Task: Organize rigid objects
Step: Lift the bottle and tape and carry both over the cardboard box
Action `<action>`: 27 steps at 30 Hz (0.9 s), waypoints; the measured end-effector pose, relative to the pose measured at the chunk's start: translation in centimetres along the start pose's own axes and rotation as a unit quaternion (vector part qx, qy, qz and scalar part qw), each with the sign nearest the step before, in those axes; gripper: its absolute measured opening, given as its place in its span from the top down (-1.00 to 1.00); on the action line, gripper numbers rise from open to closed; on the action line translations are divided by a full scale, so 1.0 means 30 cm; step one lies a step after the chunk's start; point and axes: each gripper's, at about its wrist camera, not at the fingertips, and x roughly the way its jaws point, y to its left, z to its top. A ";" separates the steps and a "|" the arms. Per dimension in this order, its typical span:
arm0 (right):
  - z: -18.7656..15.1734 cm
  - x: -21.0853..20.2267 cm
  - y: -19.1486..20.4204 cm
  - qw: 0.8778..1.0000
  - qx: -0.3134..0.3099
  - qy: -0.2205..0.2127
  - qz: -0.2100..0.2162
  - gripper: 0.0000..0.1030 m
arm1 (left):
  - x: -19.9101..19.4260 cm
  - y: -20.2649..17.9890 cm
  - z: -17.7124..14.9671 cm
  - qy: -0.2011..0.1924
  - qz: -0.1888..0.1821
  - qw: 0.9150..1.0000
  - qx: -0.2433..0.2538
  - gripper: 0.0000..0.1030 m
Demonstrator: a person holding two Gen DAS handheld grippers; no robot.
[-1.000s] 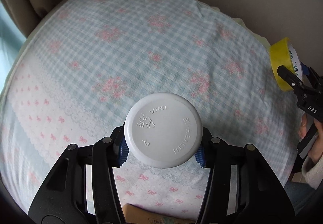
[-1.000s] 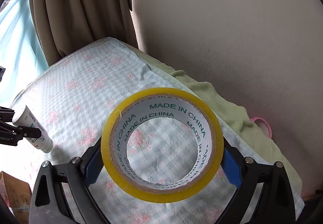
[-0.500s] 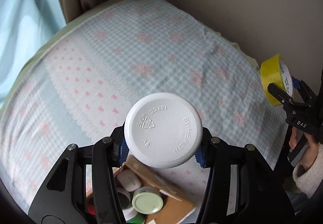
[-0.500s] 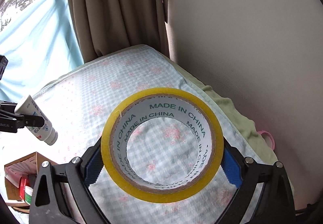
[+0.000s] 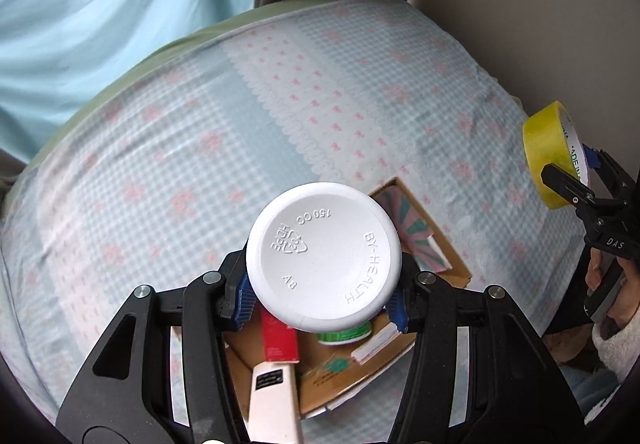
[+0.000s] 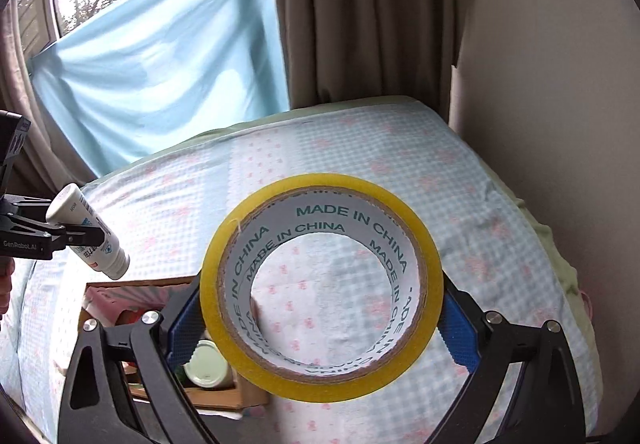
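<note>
Both loads are in the carry step: the left gripper (image 5: 322, 300) is clamped on a white bottle (image 5: 323, 256) held above the open cardboard box (image 5: 456, 268) on the checked bedspread (image 5: 168, 171), and the right gripper (image 6: 320, 328) is clamped on a yellow tape roll (image 6: 321, 286) off to the box's side. As I judge it, the next move is lowering the bottle into a free gap among the 3 or so items already inside, then parting the jaws
</note>
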 end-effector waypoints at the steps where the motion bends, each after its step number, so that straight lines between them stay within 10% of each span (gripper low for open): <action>1: -0.006 0.007 0.049 1.000 -0.006 0.004 0.008 -0.88 | -0.011 0.034 -0.030 0.002 0.003 1.000 -0.007 0.07; 13: -0.181 0.145 0.451 0.993 -0.055 0.080 0.062 -0.88 | 0.120 0.255 -0.327 0.060 -0.003 0.998 -0.034 0.07; 27: -0.279 0.417 0.593 0.979 -0.090 0.170 0.062 -0.88 | 0.303 0.253 -0.374 0.076 -0.016 0.997 0.025 0.07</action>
